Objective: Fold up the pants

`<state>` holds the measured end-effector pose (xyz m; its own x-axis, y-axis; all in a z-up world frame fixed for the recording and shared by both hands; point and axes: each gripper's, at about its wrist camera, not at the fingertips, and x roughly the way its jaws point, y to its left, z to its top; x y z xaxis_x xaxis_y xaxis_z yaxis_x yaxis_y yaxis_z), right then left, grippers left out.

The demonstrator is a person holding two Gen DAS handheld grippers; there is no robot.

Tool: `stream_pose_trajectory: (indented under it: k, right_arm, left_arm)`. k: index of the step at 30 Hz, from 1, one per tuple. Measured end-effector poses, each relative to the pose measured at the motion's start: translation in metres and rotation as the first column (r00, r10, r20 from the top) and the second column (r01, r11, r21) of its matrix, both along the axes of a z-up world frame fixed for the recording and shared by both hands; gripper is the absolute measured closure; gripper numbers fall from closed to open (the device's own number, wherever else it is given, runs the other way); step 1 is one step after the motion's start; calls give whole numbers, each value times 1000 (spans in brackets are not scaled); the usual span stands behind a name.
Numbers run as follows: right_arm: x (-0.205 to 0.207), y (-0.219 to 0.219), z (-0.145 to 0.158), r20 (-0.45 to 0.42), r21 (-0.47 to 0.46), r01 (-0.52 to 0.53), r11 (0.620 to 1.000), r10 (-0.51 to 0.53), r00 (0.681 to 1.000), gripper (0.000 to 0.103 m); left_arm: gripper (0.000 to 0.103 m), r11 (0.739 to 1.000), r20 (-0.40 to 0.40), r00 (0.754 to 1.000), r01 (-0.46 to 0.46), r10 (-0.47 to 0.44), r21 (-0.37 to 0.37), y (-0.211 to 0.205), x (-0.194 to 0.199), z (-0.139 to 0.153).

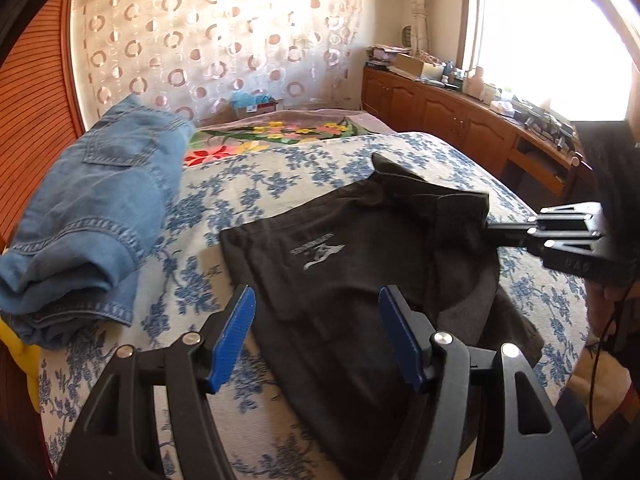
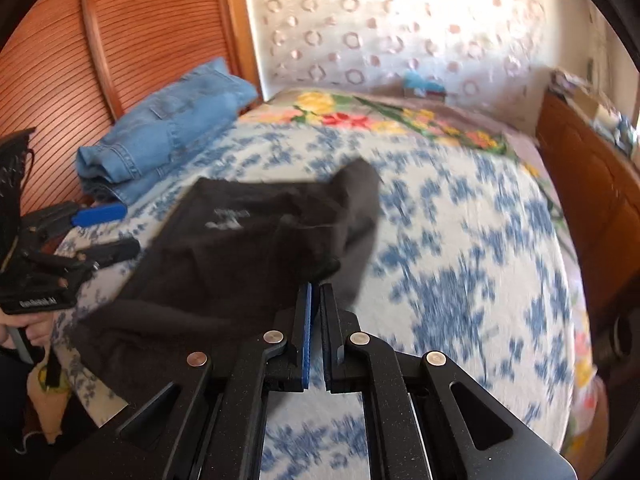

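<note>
Across the blue-flowered bed [image 1: 280, 168] lay the black pants [image 1: 340, 264]; my right fingers [image 2: 316, 292] pinched their near edge, my left fingers [image 1: 316, 320] spread over them.

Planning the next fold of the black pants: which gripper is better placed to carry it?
Right, probably: the right gripper is shut on the black pants edge; the left gripper hovers open above them.

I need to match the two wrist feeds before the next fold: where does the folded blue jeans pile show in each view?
Left wrist view: the blue jeans fill the left side, lying on the floral bedspread beside the black pants.
Right wrist view: the jeans sit upper left, against the slatted wooden headboard.
Shared landmark: the grey logo on the black pants.
</note>
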<state>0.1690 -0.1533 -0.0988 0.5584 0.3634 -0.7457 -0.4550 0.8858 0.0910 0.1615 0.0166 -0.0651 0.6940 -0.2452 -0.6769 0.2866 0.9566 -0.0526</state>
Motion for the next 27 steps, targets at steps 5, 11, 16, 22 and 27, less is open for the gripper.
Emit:
stream_pose_trajectory:
  k: [5,11,16,22,27]
  right_arm:
    - [-1,-11,-10,-16,-1,30,1000,-30,999,101]
    - [-8,-25,-9,-2,29,57,998,-57,998,98]
    - [-16,-36,-8,19,54,65,996,-66,998,97]
    - [-21,-39,-18,35,68,68,995,-70,997,94]
    - [-21,-33,-25,47,63,63,996,-66,997,90]
  left_arm:
    - [38,999,-6,999,33,-33,6,-18,6,0]
    - [38,996,-19,996,91,-91,1,-41,24,1]
    - [42,994,-45,993,114,-114,-6,-59,42,5]
    - [51,987,-67,984,163,-163,-2,-81,53,7]
    - [52,985,-107,979,175,-174,-1,-95,64,-3]
